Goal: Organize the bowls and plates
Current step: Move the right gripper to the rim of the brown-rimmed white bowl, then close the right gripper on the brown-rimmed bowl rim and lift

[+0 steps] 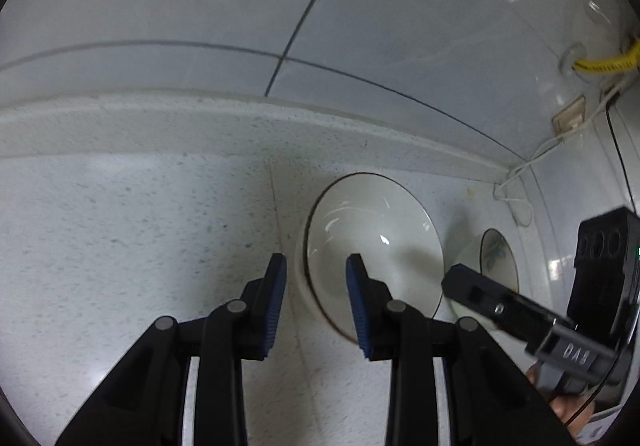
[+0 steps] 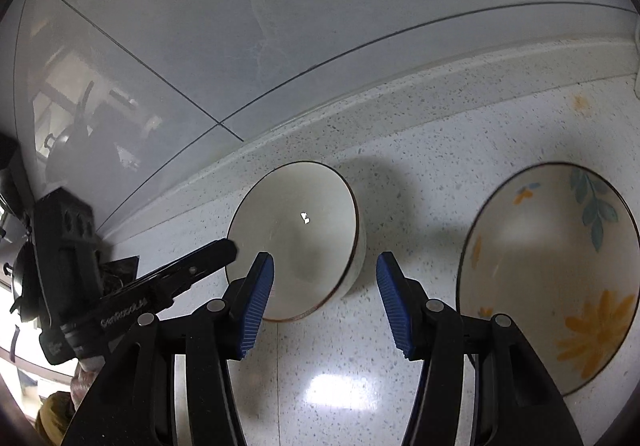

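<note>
A plain white bowl (image 1: 374,242) with a dark rim stands on the speckled counter (image 1: 120,230) near the back wall. It also shows in the right wrist view (image 2: 296,230). A bowl with yellow flowers and green leaves (image 2: 548,270) stands to its right; in the left wrist view only its edge (image 1: 498,258) shows. My left gripper (image 1: 316,302) is open, its jaws either side of the white bowl's left rim, not closed on it. My right gripper (image 2: 324,302) is open and empty, above the counter between the two bowls.
A raised counter lip (image 1: 240,118) and a tiled wall (image 1: 200,6) close off the back. A wall socket (image 1: 568,118) with white and black cables and a yellow hose (image 1: 604,62) sits at the right corner. Each gripper shows in the other's view.
</note>
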`<state>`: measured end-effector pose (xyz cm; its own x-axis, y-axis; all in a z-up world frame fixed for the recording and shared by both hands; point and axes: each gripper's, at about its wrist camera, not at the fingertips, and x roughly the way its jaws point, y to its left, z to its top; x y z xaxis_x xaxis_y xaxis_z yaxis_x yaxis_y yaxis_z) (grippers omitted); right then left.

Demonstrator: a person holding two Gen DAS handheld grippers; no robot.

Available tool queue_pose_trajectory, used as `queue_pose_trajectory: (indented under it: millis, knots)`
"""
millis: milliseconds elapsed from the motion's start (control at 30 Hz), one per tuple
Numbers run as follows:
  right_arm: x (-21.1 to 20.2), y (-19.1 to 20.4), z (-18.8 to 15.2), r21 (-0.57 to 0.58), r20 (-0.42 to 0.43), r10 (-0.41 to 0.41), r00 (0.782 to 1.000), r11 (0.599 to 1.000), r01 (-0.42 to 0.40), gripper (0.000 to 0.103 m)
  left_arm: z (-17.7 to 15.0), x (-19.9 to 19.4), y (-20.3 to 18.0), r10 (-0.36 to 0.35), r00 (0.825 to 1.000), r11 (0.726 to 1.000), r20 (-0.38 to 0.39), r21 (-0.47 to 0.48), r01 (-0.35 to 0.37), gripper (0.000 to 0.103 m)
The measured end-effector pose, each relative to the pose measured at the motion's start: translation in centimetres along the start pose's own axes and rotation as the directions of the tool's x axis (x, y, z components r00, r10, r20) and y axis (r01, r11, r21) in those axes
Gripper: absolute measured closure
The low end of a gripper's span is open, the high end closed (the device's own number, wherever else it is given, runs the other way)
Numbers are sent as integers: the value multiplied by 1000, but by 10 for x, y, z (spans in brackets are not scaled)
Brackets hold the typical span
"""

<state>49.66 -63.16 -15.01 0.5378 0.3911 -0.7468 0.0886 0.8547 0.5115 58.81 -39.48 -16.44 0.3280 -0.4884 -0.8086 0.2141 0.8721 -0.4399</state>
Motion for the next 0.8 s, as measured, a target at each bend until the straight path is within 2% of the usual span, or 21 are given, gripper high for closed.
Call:
queue_pose_trajectory:
  millis: [133,367,533,700,800]
  knots:
    - [13,4,6,-21,-12,-49,999,999,49,54,11,21,8,-51,998,996,-45,-69,47,75]
    - [17,10,15,-86,-6,-122,993,989,121,54,13,46,19,-97,992,988,-81,-126,86,82]
    - [19,18,14,-165,-8,-177,984,971,173,54,7,50,23,-104,990,987,-91,-135,92,87]
    - [32,25,11,-239,-20,-208,978,951,197,53,0,53,20,-99,991,989,-95,-123,87,87]
    - [31,28,6,-247,-35,-173,984,956,159,56,-2,50,24,-104,990,986,-94,-137,90,87]
